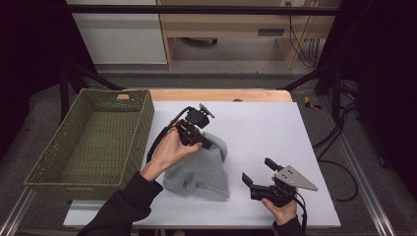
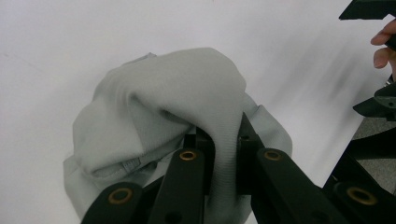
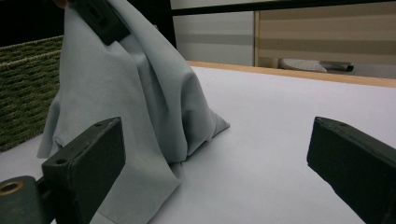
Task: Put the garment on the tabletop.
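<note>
Grey cloth (image 1: 201, 169) sits bunched near the middle of the tabletop (image 1: 265, 128), its top pulled up into a peak, and the left gripper (image 1: 205, 143) has its jaws clenched on that peak! Over by the near right corner, the right gripper (image 1: 258, 172) rests with jaws spread wide, gripping nothing. Green wicker basket (image 1: 64, 167) stands along the left edge.

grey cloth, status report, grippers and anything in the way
Left gripper shut on grey cloth, lifting one fold off the table. Right gripper open, empty, beside it. Green wicker basket left of the cloth, path clear.
</note>
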Demonstrator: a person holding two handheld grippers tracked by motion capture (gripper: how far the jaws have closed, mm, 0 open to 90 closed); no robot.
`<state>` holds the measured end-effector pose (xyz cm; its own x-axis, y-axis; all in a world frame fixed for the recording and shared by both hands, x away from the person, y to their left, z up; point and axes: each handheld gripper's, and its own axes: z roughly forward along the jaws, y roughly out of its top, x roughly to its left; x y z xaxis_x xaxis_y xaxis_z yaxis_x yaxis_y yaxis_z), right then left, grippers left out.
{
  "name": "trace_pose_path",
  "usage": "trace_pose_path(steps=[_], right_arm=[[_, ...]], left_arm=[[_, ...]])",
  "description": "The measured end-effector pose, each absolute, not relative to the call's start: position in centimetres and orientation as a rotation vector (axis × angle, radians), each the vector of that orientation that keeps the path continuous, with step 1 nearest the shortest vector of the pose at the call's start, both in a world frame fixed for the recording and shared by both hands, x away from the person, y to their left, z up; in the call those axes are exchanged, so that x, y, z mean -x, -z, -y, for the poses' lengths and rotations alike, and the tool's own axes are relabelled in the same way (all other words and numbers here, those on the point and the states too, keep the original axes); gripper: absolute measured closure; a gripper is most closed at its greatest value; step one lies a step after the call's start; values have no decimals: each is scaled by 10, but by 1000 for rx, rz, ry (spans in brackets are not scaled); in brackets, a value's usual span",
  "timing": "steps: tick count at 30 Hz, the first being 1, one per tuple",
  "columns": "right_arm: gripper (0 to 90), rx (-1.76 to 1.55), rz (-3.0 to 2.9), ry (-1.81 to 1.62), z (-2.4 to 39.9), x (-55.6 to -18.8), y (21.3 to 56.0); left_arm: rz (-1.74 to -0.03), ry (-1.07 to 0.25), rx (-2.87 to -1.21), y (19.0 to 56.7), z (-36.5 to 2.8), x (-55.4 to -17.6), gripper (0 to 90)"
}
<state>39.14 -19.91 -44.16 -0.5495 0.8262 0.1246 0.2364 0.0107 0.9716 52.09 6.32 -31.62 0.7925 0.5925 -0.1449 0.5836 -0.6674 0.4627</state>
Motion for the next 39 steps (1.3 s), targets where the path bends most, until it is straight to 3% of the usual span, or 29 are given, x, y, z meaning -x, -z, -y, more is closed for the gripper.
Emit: trace_pose_path(steps=[15, 18, 21, 22, 23, 24, 26, 29, 39], right_arm=[[47, -1087, -1807, -1556, 200, -392, 442], [46, -1075, -1807, -1560, 200, -392, 442], [46, -1068, -1808, -1556, 201, -393, 442], [46, -1069, -1809, -1557, 201, -392, 442], [45, -1092, -1807, -1559, 200, -392, 442], [45, -1095, -1806, -1558, 199, -392, 442], [45, -1093, -1806, -1559, 199, -392, 442], [43, -1087, -1808, -1561, 199, -393, 442], [37, -1098, -1805, -1572, 201, -392, 441]], left_arm=[[-854, 13, -2512, 353, -50, -520, 771], [-827, -10, -2517, 354, -48, -520, 673], [-815, -28, -2495, 352, -48, -519, 487], [-811, -33, -2483, 352, -48, -519, 487], [-804, -37, -2470, 350, -49, -518, 386], [-797, -36, -2455, 349, -49, -518, 340], [-797, -33, -2415, 347, -49, -516, 306], [-794, -56, -2386, 339, -50, -516, 184], [-749, -172, -2258, 331, -52, -510, 92]])
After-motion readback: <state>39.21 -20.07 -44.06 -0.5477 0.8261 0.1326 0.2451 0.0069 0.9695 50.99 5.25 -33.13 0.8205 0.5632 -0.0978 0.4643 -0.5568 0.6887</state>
